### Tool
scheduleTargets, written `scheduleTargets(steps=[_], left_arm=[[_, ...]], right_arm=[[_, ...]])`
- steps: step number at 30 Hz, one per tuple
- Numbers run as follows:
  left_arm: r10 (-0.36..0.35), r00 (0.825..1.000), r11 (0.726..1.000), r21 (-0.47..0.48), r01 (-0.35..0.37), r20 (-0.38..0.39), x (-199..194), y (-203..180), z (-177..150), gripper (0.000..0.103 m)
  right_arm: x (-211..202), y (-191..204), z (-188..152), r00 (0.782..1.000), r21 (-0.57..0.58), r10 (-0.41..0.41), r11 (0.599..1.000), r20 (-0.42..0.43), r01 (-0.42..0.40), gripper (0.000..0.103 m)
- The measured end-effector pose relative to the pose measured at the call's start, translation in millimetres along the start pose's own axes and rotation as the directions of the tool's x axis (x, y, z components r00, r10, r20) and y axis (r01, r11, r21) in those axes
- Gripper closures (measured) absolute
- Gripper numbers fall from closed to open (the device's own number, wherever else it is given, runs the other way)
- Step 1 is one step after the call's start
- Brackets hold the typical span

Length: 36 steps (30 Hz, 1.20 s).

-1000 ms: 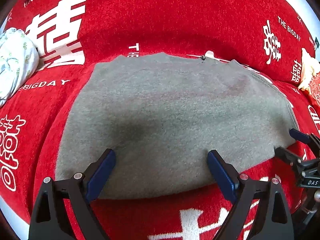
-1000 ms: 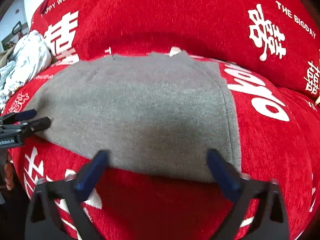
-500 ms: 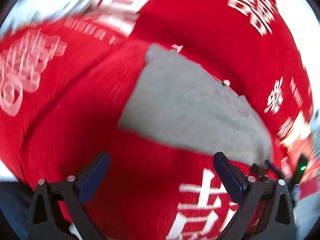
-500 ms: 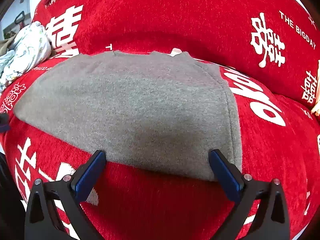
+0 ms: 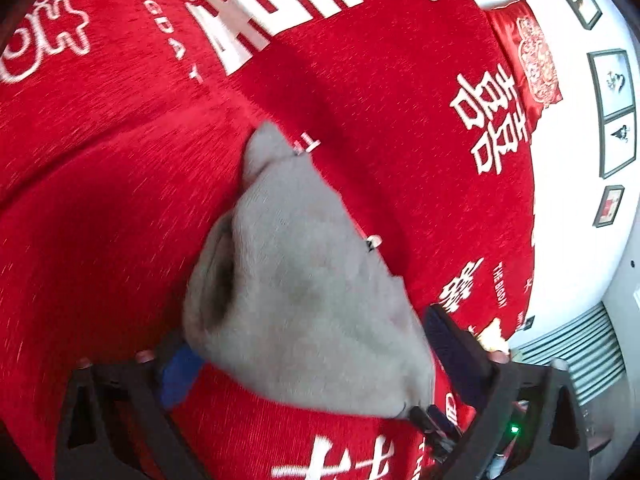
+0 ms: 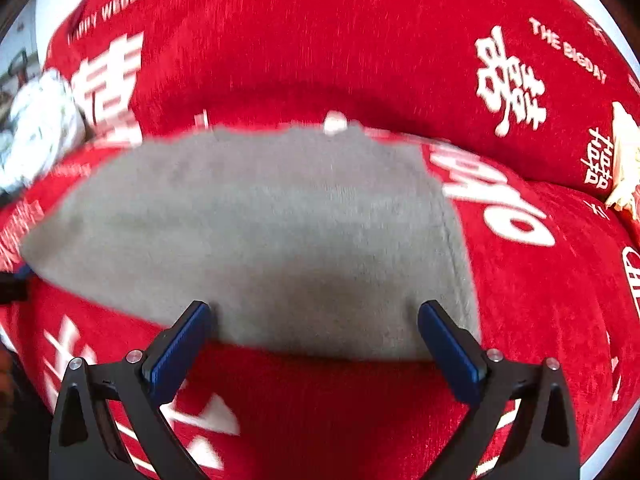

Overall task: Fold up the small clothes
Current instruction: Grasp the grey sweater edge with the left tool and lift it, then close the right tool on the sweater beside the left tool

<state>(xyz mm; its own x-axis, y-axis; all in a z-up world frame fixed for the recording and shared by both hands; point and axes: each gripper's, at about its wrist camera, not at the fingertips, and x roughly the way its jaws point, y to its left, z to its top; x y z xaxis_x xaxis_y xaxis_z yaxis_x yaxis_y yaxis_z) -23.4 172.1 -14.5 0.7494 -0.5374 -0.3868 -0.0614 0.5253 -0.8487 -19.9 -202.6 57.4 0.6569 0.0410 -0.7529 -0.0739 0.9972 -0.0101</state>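
"THE BIGDAY" (image 6: 568, 50) — white lettering — red cover (image 6: 320, 48)

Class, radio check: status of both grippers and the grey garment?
Left gripper open, just been closing, straddling grey garment end. Right gripper open at near edge. Nothing obstructing.

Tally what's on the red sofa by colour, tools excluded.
Grey: 1, the folded garment
White floral: 1, the bundle of cloth at the far left
Cream: 1, a cloth item at the right edge, kind unclear
Red: 1, the embroidered cushion
Total: 4
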Motion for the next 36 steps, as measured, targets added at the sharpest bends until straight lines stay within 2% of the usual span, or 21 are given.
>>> scheduleTargets(steps=[2, 4, 7, 8, 9, 11, 14, 17, 19, 22, 25, 28, 29, 33, 36], left_arm=[[-0.027, 1.0, 1.0, -0.009, 0.026, -0.014, 4.5, 4.8, 1.2, 0.031], [-0.043, 0.999, 0.999, -0.018, 0.043, -0.002, 5.4, 10.8, 3.3, 0.039], [-0.078, 0.997, 0.996, -0.039, 0.078, 0.001, 4.3, 19.7, 7.1, 0.056], [-0.085, 0.996, 0.995, -0.044, 0.085, 0.001, 4.3, 22.0, 7.3, 0.067], [-0.093, 0.996, 0.994, -0.048, 0.093, 0.003, 3.8, 26.2, 8.1, 0.073], [-0.092, 0.996, 0.994, -0.052, 0.092, 0.008, 4.2, 30.9, 8.8, 0.073], [-0.042, 0.999, 0.999, -0.024, 0.043, 0.005, 6.0, 32.8, 9.2, 0.077], [-0.013, 1.0, 1.0, 0.026, 0.014, -0.001, 9.0, 26.9, 7.8, 0.077], [-0.01, 1.0, 0.999, 0.039, 0.01, -0.008, 10.9, 25.5, 6.6, 0.077], [-0.019, 1.0, 0.999, 0.036, 0.02, -0.012, 10.1, 25.4, 7.0, 0.077], [-0.02, 1.0, 0.999, 0.036, 0.02, -0.015, 10.9, 25.2, 7.7, 0.077], [-0.008, 1.0, 0.999, 0.048, 0.009, -0.018, 12.5, 22.3, 7.4, 0.077], [0.0, 1.0, 0.998, 0.057, 0.002, -0.018, 13.1, 20.7, 6.8, 0.077], [0.038, 0.999, 0.995, 0.088, -0.036, -0.018, 15.5, 15.1, 4.9, 0.077], [0.094, 0.995, 0.987, 0.132, -0.091, -0.022, 20.0, 8.3, 2.2, 0.077]], right_arm=[[-10.5, 3.6, 13.5, 0.999, 0.022, 0.022, 1.0, 0.043, -0.022, 0.0], [-14.8, 14.4, 33.2, 0.996, 0.027, 0.055, 0.998, 0.068, -0.057, 0.0], [-2.5, 40.5, 59.6, 0.992, 0.011, 0.121, 0.993, 0.044, -0.121, 0.0], [5.5, 53.0, 69.6, 0.99, -0.004, 0.138, 0.99, 0.027, -0.138, 0.0], [15.3, 68.0, 81.1, 0.988, -0.027, 0.155, 0.988, 0.008, -0.155, 0.0], [34.3, 95.9, 100.3, 0.982, -0.066, 0.188, 0.98, -0.025, -0.189, 0.0], [70.2, 139.1, 124.7, 0.971, -0.099, 0.223, 0.968, -0.08, -0.231, 0.0], [119.4, 179.2, 141.4, 0.94, -0.069, 0.271, 0.954, -0.206, -0.291, 0.0], [147.2, 201.8, 149.3, 0.926, -0.031, 0.273, 0.956, -0.262, -0.291, 0.0], [172.0, 228.8, 155.8, 0.921, -0.037, 0.244, 0.963, -0.304, -0.267, 0.0], [191.2, 260.4, 156.4, 0.91, -0.118, 0.194, 0.961, -0.366, -0.252, 0.0], [205.1, 292.3, 146.8, 0.92, -0.324, 0.014, 0.934, -0.392, -0.153, 0.0], [205.3, 296.9, 144.7, 0.924, -0.354, -0.008, 0.925, -0.382, -0.139, 0.0], [204.5, 292.1, 146.8, 0.919, -0.328, 0.001, 0.934, -0.395, -0.142, 0.004], [200.0, 285.6, 150.0, 0.917, -0.336, -0.017, 0.933, -0.4, -0.129, 0.018]])
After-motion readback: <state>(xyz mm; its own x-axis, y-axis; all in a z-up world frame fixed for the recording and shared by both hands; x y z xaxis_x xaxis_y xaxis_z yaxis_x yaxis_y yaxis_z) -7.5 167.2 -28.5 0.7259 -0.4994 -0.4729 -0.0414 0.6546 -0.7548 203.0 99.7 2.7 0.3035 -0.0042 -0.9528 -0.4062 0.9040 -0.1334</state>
